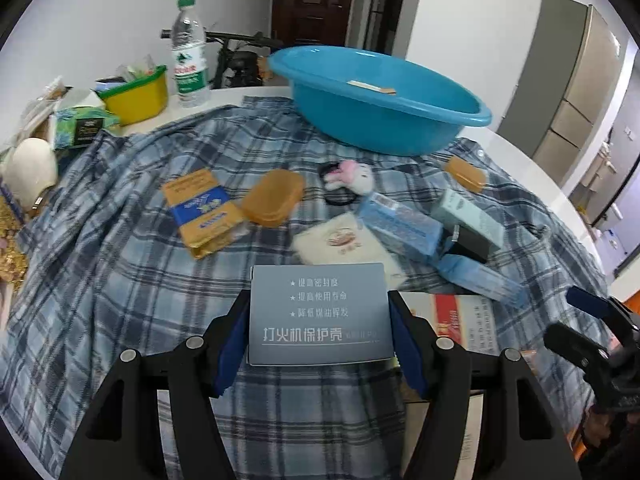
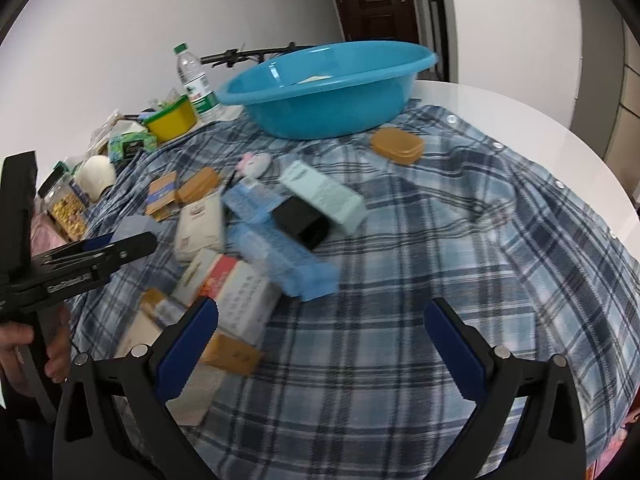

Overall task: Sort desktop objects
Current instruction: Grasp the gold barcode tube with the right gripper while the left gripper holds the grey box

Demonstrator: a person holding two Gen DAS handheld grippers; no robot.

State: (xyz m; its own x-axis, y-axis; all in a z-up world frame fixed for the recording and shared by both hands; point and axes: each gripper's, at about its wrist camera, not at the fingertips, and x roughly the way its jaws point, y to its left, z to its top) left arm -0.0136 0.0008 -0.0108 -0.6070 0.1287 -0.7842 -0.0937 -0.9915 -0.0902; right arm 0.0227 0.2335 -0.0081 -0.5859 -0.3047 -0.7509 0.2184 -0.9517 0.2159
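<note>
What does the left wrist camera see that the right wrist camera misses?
Only the left view shows the printed face of the grey box, clamped in the left gripper.

Only the right view shows the right gripper open with nothing between its fingers, and the person's hand.

Both show the blue basin, water bottle and plaid cloth.

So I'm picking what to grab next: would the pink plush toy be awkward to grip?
Probably easy. The pink plush toy looks soft, so it would likely squash between jaws rather than slip. It seems light and unlikely to roll on the plaid cloth.
</note>
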